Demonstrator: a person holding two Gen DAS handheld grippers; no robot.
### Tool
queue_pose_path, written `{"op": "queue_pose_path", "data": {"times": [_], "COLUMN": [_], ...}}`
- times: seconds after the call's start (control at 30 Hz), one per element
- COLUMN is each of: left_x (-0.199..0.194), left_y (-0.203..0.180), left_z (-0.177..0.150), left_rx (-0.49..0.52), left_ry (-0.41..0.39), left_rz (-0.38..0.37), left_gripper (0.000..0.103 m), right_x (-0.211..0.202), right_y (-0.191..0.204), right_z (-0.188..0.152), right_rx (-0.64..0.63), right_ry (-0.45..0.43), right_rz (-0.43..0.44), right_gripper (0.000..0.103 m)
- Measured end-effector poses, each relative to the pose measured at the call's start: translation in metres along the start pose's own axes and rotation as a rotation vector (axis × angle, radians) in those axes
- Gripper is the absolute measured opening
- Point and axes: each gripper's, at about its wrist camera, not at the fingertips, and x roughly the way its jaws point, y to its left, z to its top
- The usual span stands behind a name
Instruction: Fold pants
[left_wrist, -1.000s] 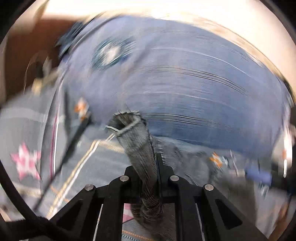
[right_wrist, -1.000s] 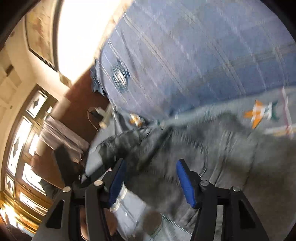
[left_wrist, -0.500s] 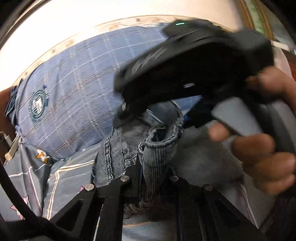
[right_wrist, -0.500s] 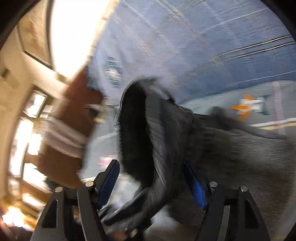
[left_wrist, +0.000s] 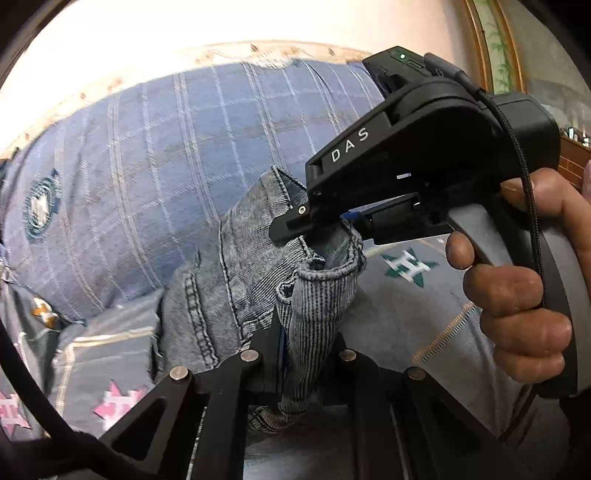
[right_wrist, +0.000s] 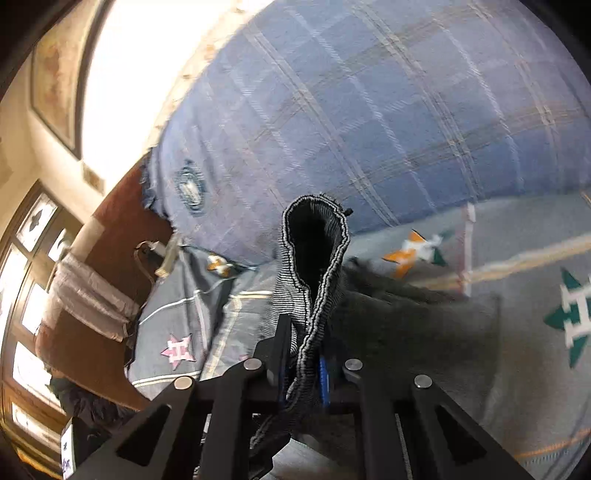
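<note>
The pants (left_wrist: 236, 280) are grey-blue jeans held up over a bed. My left gripper (left_wrist: 306, 354) is shut on a hem of the jeans, which stands up between its fingers. My right gripper (right_wrist: 306, 365) is shut on another hem edge (right_wrist: 314, 258), looped open above the fingers. In the left wrist view the right gripper's black body (left_wrist: 417, 173) sits just ahead and to the right, held in a hand (left_wrist: 517, 295), its tip against the same bunch of denim. The rest of the jeans (right_wrist: 406, 325) lies dark on the bed.
A grey bedsheet (right_wrist: 535, 280) with star and H motifs covers the bed. A large blue plaid pillow (right_wrist: 369, 122) lies behind the jeans. A brown headboard (right_wrist: 122, 221) and windows (right_wrist: 29, 258) are at the left.
My right gripper has shut on the jeans hem; it was open a second ago. Both grippers have come close together, hems lifted side by side. The blur has settled.
</note>
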Motion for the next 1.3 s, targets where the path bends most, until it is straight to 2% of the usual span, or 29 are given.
{"op": "queue_pose_path", "data": {"times": [0.1, 0.2, 0.27, 0.33, 0.43, 0.5, 0.6, 0.67, 0.7, 0.73, 0.77, 0.8, 0.83, 0.87, 0.9, 0.97, 1.03, 1.1, 1.17, 1.27, 1.3], "left_x": [0.007, 0.025, 0.043, 0.054, 0.065, 0.067, 0.048, 0.019, 0.000, -0.010, -0.020, -0.023, -0.024, -0.019, -0.010, 0.012, 0.039, 0.052, 0.057, 0.041, 0.035], "left_y": [-0.019, -0.031, -0.036, -0.037, -0.035, -0.030, -0.016, 0.009, 0.027, 0.040, 0.058, 0.077, 0.090, 0.108, 0.129, 0.162, 0.196, 0.205, 0.207, 0.194, 0.186], "left_z": [-0.004, -0.008, -0.016, -0.023, -0.034, -0.036, -0.021, -0.007, 0.003, 0.008, 0.015, 0.021, 0.023, 0.024, 0.022, 0.010, -0.014, -0.029, -0.038, -0.024, -0.016], "left_rx": [0.040, 0.073, 0.060, 0.046, 0.039, 0.032, 0.029, -0.044, -0.098, -0.125, -0.161, -0.201, -0.233, -0.272, -0.324, -0.414, -0.569, -0.652, -0.719, -0.666, -0.615], "left_ry": [0.022, 0.082, 0.151, 0.187, 0.234, 0.252, 0.269, 0.211, 0.150, 0.108, 0.068, 0.054, 0.050, 0.051, 0.076, 0.144, 0.245, 0.315, 0.337, 0.304, 0.268], "left_rz": [-0.027, -0.038, -0.078, -0.115, -0.158, -0.194, -0.285, -0.352, -0.394, -0.408, -0.396, -0.372, -0.351, -0.311, -0.217, -0.108, -0.099, -0.105, -0.127, -0.131, -0.136], "left_gripper": [0.012, 0.012, 0.012, 0.012, 0.013, 0.019, 0.037, 0.056, 0.077, 0.083, 0.083, 0.083, 0.083, 0.083, 0.083, 0.083, 0.083, 0.083, 0.083, 0.082, 0.082], "right_x": [-0.006, -0.012, -0.004, 0.004, 0.018, 0.034, 0.031, 0.011, 0.000, -0.013, -0.025, -0.033, -0.040, -0.043, -0.046, -0.044, -0.035, -0.021, -0.011, -0.005, -0.003], "right_y": [-0.017, -0.037, -0.060, -0.078, -0.088, -0.095, -0.095, -0.090, -0.088, -0.088, -0.091, -0.093, -0.096, -0.097, -0.097, -0.092, -0.088, -0.085, -0.079, -0.064, -0.061], "right_z": [-0.009, -0.014, -0.016, -0.018, -0.022, -0.028, -0.025, -0.017, -0.014, -0.012, -0.009, -0.008, -0.008, -0.008, -0.007, -0.008, -0.010, -0.011, -0.017, -0.020, -0.022], "right_rx": [0.048, 0.060, 0.116, 0.174, 0.174, 0.175, 0.183, 0.186, 0.188, 0.193, 0.202, 0.215, 0.234, 0.237, 0.235, 0.233, 0.247, 0.245, 0.242, 0.167, 0.155], "right_ry": [-0.004, -0.007, 0.032, 0.076, 0.147, 0.221, 0.217, 0.141, 0.099, 0.046, -0.011, -0.046, -0.087, -0.105, -0.117, -0.125, -0.113, -0.058, -0.033, 0.006, 0.021], "right_rz": [-0.034, -0.118, -0.169, -0.211, -0.296, -0.357, -0.347, -0.280, -0.263, -0.258, -0.272, -0.289, -0.312, -0.321, -0.312, -0.235, -0.178, -0.196, -0.218, -0.174, -0.163], "right_gripper": [0.013, 0.013, 0.013, 0.013, 0.013, 0.013, 0.013, 0.013, 0.015, 0.022, 0.031, 0.059, 0.076, 0.076, 0.076, 0.076, 0.076, 0.076, 0.074, 0.072, 0.065]}}
